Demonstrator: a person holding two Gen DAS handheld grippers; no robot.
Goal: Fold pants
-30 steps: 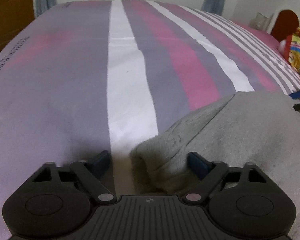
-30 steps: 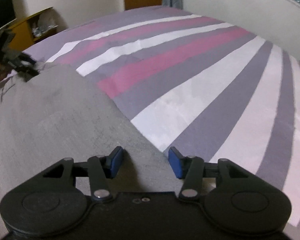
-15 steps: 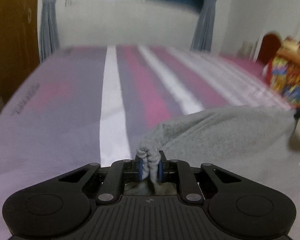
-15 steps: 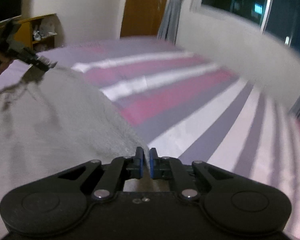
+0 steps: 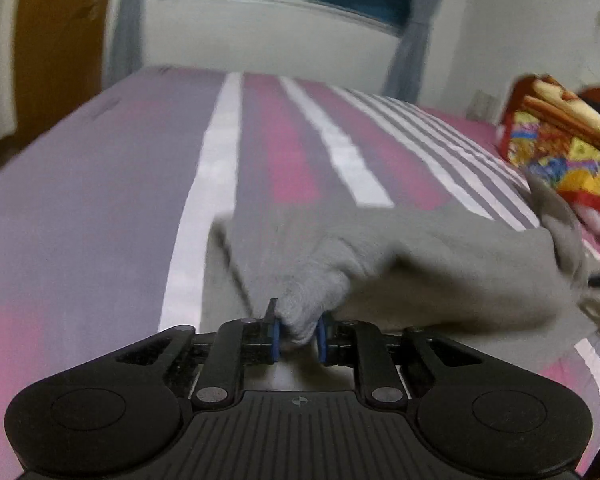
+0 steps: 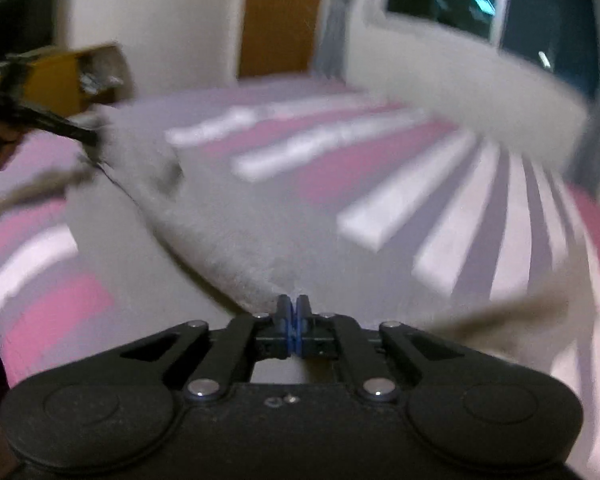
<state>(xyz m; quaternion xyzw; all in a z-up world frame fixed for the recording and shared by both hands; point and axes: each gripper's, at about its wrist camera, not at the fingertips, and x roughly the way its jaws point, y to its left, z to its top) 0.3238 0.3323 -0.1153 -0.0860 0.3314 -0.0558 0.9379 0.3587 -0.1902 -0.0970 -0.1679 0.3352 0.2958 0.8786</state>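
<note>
Left wrist view: the left gripper (image 5: 298, 334) pinches a bunched corner of the grey pants (image 5: 400, 248), which hang lifted over the striped bed (image 5: 100, 208) and stretch right toward a colourful blanket (image 5: 560, 148). The bunch between the pads looks thick and rounded, so it could slide out if the cloth is pulled taut. No writing is legible; a faint mark on the sheet is too blurred.

Right wrist view: the right gripper (image 6: 293, 322) has its pads pressed together on a thin edge of the pants (image 6: 228, 232). That hold looks shallow; a quick swing could free it, and uneven height between the 2 tongs would skew the fold. No labels readable.
</note>
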